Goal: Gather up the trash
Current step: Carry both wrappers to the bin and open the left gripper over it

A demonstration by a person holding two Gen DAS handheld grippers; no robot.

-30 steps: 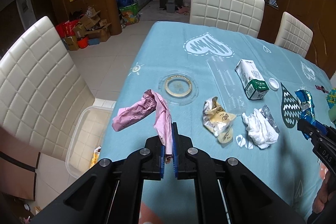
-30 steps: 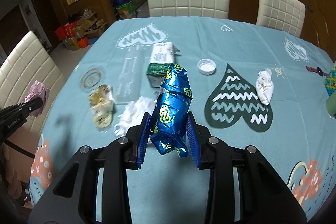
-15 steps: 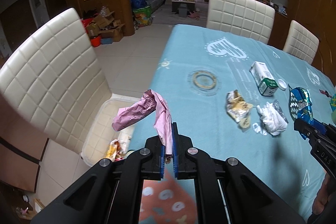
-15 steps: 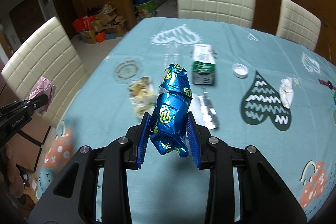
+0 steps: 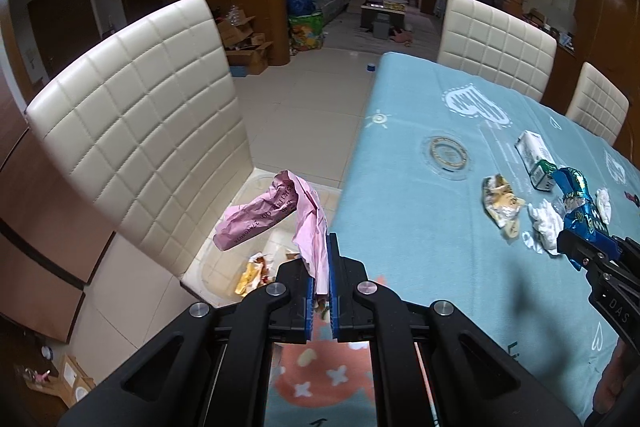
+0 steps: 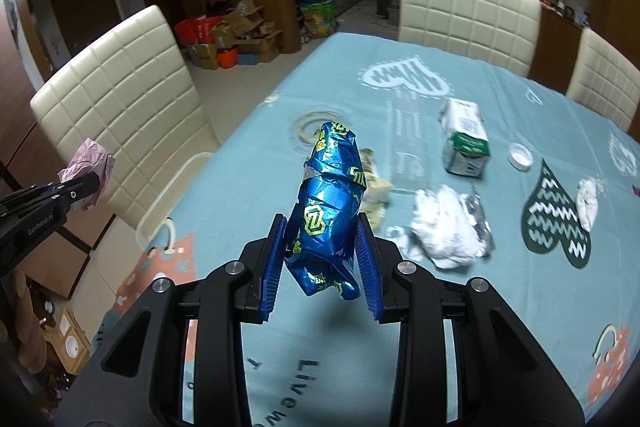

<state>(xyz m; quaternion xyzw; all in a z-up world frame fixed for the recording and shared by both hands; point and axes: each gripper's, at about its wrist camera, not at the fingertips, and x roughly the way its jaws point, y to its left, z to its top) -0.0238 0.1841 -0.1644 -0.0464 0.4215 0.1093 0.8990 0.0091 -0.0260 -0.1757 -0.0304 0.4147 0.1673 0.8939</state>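
Both claws are loaded at the edge of the dining table point(image 5: 420, 227): my left gripper point(image 5: 322, 291) has its blue pads pressed together on a strip of crumpled pink wrapper point(image 5: 276, 215), and my right gripper point(image 6: 322, 263) is clamped on a crushed blue foil bag point(image 6: 328, 203) whose bulk keeps the pads partly apart.

From the left wrist I see what the other camera barely catches: a clear plastic bin point(image 5: 224, 287) on the floor, between the table and a cream quilted chair point(image 5: 140, 131), with yellow and red scraps lying in it. The pink wrapper hangs over that bin, off the table's edge. The right wrist shows only a curve of the bin's rim (nothing of its contents).

From the right wrist I get the table top more fully: a milk carton point(image 6: 464, 139), a white bottle cap point(image 6: 520, 155), a wad of white tissue point(image 6: 444, 227) and a yellowish wrapper point(image 6: 374, 187) partly hidden behind the foil bag, all lying on the table beyond the bag.

Both grippers angle downward, the right one above the table's near corner, the left just past the table's edge.
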